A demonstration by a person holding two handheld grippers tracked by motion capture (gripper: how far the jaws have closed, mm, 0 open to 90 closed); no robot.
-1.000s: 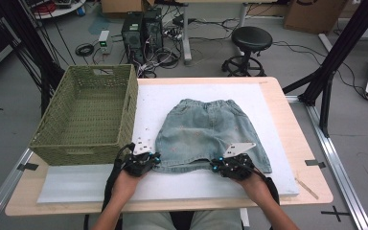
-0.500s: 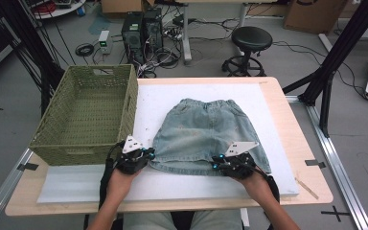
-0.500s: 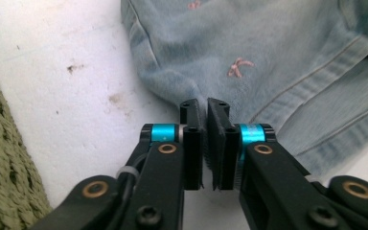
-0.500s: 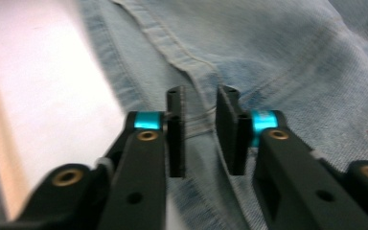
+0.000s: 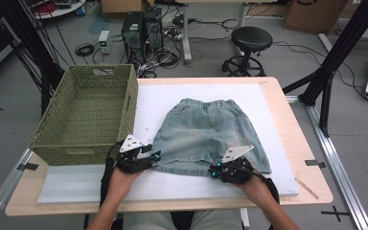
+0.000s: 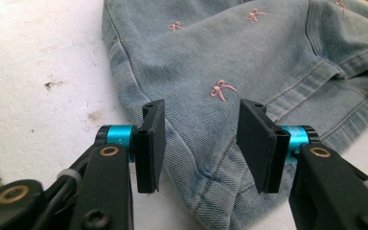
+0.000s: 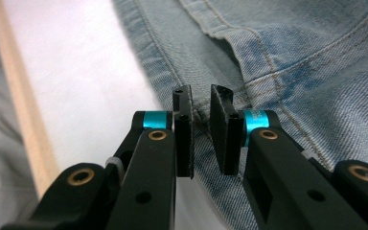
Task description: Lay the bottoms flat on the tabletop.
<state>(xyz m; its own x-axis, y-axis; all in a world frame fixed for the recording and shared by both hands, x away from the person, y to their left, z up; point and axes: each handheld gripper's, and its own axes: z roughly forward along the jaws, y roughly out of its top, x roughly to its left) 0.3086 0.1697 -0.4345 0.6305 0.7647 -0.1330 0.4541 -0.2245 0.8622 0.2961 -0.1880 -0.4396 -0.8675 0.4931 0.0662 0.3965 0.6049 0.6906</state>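
A light blue denim skirt [image 5: 206, 134] with small pink bows lies flat on the white mat [image 5: 163, 96], waistband away from me. My left gripper [image 5: 152, 151] sits at the hem's left corner. Its jaws have just been opening; in the left gripper view [image 6: 201, 143] they stand apart over the skirt's [image 6: 249, 57] corner, and the pads [image 6: 153, 143] do not press on it. My right gripper [image 5: 215, 170] is at the hem's right part. In the right gripper view [image 7: 200, 129] its jaws are nearly together, pinching the skirt's [image 7: 292, 57] edge.
A green woven basket [image 5: 76, 153] stands empty on the table's left, close to my left hand. The mat's near edge and the wooden table rim [image 5: 287, 110] frame the work area. Beyond the table are a black stool [image 5: 251, 38] and cables on the floor.
The left gripper's jaws have opened and let go of the hem's left corner. The right gripper and the skirt have stayed where they were.
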